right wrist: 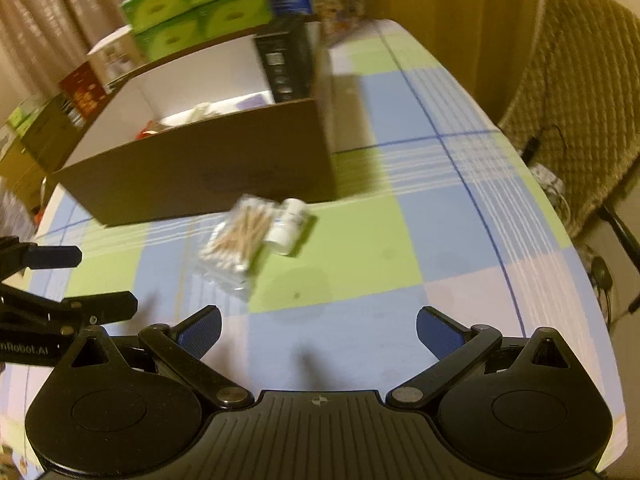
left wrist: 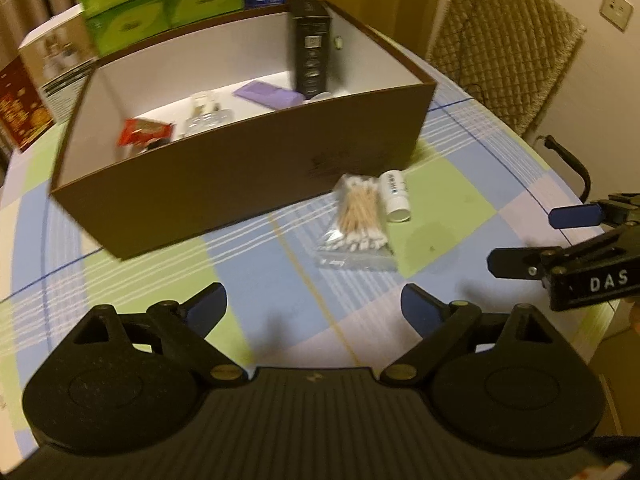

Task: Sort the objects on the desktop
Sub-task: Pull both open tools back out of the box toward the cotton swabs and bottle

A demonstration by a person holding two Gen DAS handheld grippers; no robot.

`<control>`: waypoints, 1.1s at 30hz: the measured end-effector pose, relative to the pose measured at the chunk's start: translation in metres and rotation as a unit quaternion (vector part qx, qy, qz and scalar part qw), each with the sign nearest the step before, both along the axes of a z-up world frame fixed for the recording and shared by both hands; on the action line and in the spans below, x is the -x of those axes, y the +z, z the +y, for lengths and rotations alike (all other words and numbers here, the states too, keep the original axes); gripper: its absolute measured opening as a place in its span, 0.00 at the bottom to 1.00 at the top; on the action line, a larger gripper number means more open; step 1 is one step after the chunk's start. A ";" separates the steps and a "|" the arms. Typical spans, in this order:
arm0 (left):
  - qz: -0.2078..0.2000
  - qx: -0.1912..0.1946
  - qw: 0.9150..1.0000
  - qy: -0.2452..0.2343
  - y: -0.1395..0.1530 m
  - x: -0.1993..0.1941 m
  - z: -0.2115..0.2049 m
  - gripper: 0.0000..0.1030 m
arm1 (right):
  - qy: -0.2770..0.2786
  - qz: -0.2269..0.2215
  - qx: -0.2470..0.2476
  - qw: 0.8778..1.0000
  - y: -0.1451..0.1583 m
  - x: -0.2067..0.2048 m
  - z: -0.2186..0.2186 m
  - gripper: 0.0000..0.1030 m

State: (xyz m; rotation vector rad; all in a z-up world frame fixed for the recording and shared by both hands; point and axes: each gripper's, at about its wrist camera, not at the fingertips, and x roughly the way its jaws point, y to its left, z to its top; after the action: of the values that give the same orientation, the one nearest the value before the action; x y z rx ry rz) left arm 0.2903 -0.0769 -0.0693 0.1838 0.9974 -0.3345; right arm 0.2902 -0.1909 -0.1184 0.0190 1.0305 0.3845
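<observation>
Checked in blue, green and pale lilac, the tablecloth (left wrist: 448, 236) covers a table backed by curtains and stacked green boxes (left wrist: 160, 0), with a quilted chair (left wrist: 508, 52) off to one side. On it stands an open brown cardboard box (left wrist: 248, 168), already holding a tall black carton (left wrist: 312, 52), a purple flat item (left wrist: 268, 94), a red packet (left wrist: 144, 132) and something clear that is too blurred to name. Two things lie outside it, just in front of its near wall and touching each other: a clear bag of cotton swabs (left wrist: 360, 220) and a small white bottle (left wrist: 394, 196) on its side. Both run lengthwise roughly away from the cameras, toward the box, the bottle's open-looking end facing back. The left gripper (left wrist: 314, 308) has its blue-padded jaws spread wide with nothing between them; the right gripper (right wrist: 318, 332) is likewise spread and empty. From the left gripper the pair lies ahead and slightly to the right; from the right gripper, ahead and to the left, so they sit between the two tools, neither clearly nearer. I judge a pick across the short width would suit either item. The left view looks down into the box and shows its contents; the right view, more blurred, shows mainly its outer wall but more bare cloth beyond the bottle.
</observation>
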 end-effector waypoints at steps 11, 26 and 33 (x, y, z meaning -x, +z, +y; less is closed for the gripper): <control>0.002 -0.003 0.999 -0.035 -0.033 -0.025 -0.023 0.88 | -0.033 0.000 -0.002 0.999 -0.018 -0.016 -0.013 0.98; -0.003 -0.016 0.997 -0.070 -0.059 -0.061 -0.051 0.80 | -0.063 0.001 0.005 0.998 -0.042 -0.041 -0.021 0.98; 0.008 -0.026 0.996 -0.080 -0.070 -0.076 -0.059 0.71 | -0.070 -0.002 0.002 0.998 -0.044 -0.052 -0.021 0.98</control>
State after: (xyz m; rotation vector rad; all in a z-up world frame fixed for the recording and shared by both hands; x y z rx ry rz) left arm 0.3663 -0.1355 -0.1397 0.3099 1.0107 -0.4567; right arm 0.3418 -0.2119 -0.1626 0.0868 1.0196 0.2558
